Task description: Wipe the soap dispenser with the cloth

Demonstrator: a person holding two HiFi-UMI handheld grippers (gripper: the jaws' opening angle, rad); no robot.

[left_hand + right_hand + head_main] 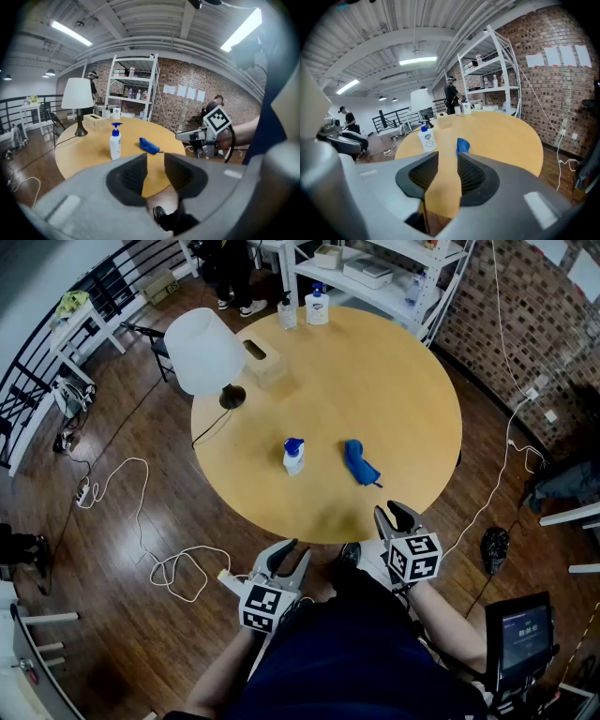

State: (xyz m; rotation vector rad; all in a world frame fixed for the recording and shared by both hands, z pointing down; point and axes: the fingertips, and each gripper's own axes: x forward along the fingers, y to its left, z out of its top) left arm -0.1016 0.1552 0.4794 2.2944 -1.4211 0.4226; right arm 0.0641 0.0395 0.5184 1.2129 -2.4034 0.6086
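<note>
I hold the left gripper [292,552] and right gripper [394,514] short of the table [375,381], fingers narrow and empty, aimed at soap dispenser [293,457] and cloth [359,463].

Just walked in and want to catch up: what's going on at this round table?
A person is at the near edge of the round table with tongs in each hand. The left tongs and right tongs are both open and empty, held by that edge. The soap dispenser stands upright near the middle, and the blue cloth lies crumpled beside it, not touching it. Neither is being touched, so wiping has not begun.
</note>
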